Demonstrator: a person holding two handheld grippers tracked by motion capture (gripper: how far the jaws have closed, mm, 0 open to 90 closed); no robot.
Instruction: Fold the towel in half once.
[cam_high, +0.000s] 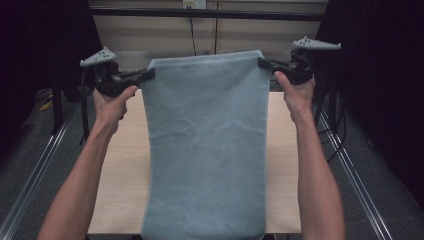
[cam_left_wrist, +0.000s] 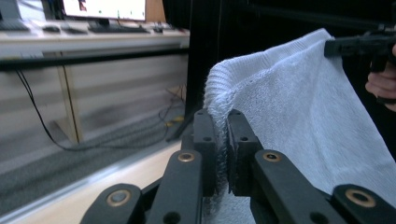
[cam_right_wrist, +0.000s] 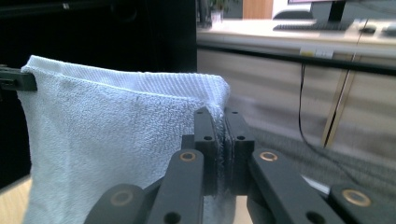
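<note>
A pale blue-grey towel (cam_high: 205, 145) hangs stretched between both grippers above the wooden table (cam_high: 125, 170). Its lower edge droops past the table's near edge. My left gripper (cam_high: 150, 74) is shut on the towel's top left corner, and its own view shows the jaws pinching the hem of the towel (cam_left_wrist: 289, 98) at the left gripper (cam_left_wrist: 222, 122). My right gripper (cam_high: 262, 62) is shut on the top right corner; in the right gripper view the cloth is clamped in the right gripper (cam_right_wrist: 219, 116), and the towel (cam_right_wrist: 107, 126) spreads to the left, where the other gripper's jaw tip (cam_right_wrist: 16, 80) holds it.
Metal rails (cam_high: 357, 180) run along both sides of the table. A desk (cam_left_wrist: 93, 37) with a monitor and keyboard stands beyond, with cables (cam_left_wrist: 32, 112) hanging below it. Dark curtains flank the scene.
</note>
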